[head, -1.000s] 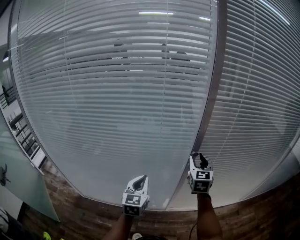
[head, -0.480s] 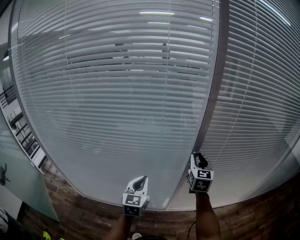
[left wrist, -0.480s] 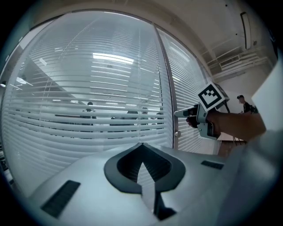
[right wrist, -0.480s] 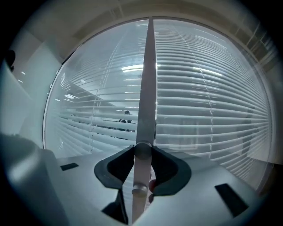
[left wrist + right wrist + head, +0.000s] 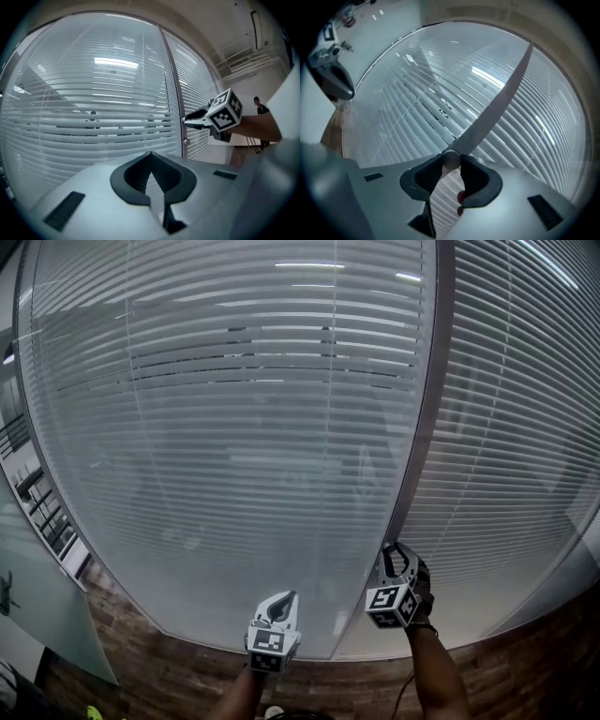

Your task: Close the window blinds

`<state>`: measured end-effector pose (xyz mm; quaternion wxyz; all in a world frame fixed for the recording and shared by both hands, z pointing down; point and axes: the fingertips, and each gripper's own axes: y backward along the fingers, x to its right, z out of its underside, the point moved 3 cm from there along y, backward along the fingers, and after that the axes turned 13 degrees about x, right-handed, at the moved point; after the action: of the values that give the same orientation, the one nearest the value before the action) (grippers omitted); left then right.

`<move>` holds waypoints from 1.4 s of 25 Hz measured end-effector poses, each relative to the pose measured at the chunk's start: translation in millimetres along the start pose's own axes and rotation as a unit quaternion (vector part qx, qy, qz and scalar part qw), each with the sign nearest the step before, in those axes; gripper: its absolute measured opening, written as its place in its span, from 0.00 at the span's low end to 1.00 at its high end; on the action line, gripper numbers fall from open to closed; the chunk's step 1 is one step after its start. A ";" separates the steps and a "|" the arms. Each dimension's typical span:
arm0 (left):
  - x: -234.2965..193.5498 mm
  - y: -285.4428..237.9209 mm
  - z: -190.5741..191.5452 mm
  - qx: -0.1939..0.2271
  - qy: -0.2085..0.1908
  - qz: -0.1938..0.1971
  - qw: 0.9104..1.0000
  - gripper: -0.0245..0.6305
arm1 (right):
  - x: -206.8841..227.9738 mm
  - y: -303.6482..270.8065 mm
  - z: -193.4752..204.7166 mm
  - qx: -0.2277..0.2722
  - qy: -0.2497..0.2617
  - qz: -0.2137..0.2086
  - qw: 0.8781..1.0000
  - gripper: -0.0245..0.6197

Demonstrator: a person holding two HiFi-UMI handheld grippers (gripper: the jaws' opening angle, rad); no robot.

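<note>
The blinds (image 5: 234,427) hang behind a big glass wall, right in front. Their slats are partly open, so dark shapes show through the middle rows. A grey post (image 5: 424,427) stands between the two panes. Low on the post sits a small round knob (image 5: 451,159). The right gripper (image 5: 392,551) has just been closing, and now it pinches the knob between its jaws. It is tipped over to one side. The left gripper (image 5: 150,154) is near the glass, left of the post. Its tips are pressed together and it holds nothing.
</note>
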<state>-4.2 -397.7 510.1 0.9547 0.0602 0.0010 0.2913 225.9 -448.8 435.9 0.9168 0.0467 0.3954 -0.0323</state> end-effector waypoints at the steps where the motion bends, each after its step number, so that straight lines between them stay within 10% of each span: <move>1: 1.9 -1.6 -1.4 0.001 -0.002 0.003 1.000 0.04 | -1.2 -0.4 0.6 0.001 0.035 -0.006 0.999 0.24; 7: 11.9 -7.7 -4.8 0.009 -0.019 0.016 1.000 0.04 | -9.5 -1.8 3.7 0.004 0.246 -0.051 0.968 0.24; 12: 15.0 -9.5 -5.7 0.011 -0.022 0.022 0.999 0.04 | -14.1 -0.7 8.0 0.009 0.426 -0.085 0.901 0.24; 19: 14.6 -9.4 -7.3 0.011 -0.021 0.025 0.999 0.04 | -15.0 0.1 7.2 0.018 0.472 -0.110 0.875 0.24; 29: 13.9 -8.2 -3.6 0.004 -0.020 0.027 0.999 0.04 | -6.7 12.0 -2.8 0.081 0.257 -0.081 0.960 0.28; 33: 15.0 -9.0 -1.7 0.011 -0.021 0.028 0.999 0.04 | 5.0 10.1 -6.8 0.077 0.059 -0.051 0.994 0.31; 35: 18.6 -8.2 -1.8 0.003 -0.017 0.031 0.999 0.04 | 8.6 10.3 -5.7 0.082 -0.080 -0.043 0.992 0.31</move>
<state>15.7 -394.0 508.0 0.9451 0.0677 -0.0163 0.3193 228.6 -438.1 426.4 0.9363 0.1020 0.3184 -0.1076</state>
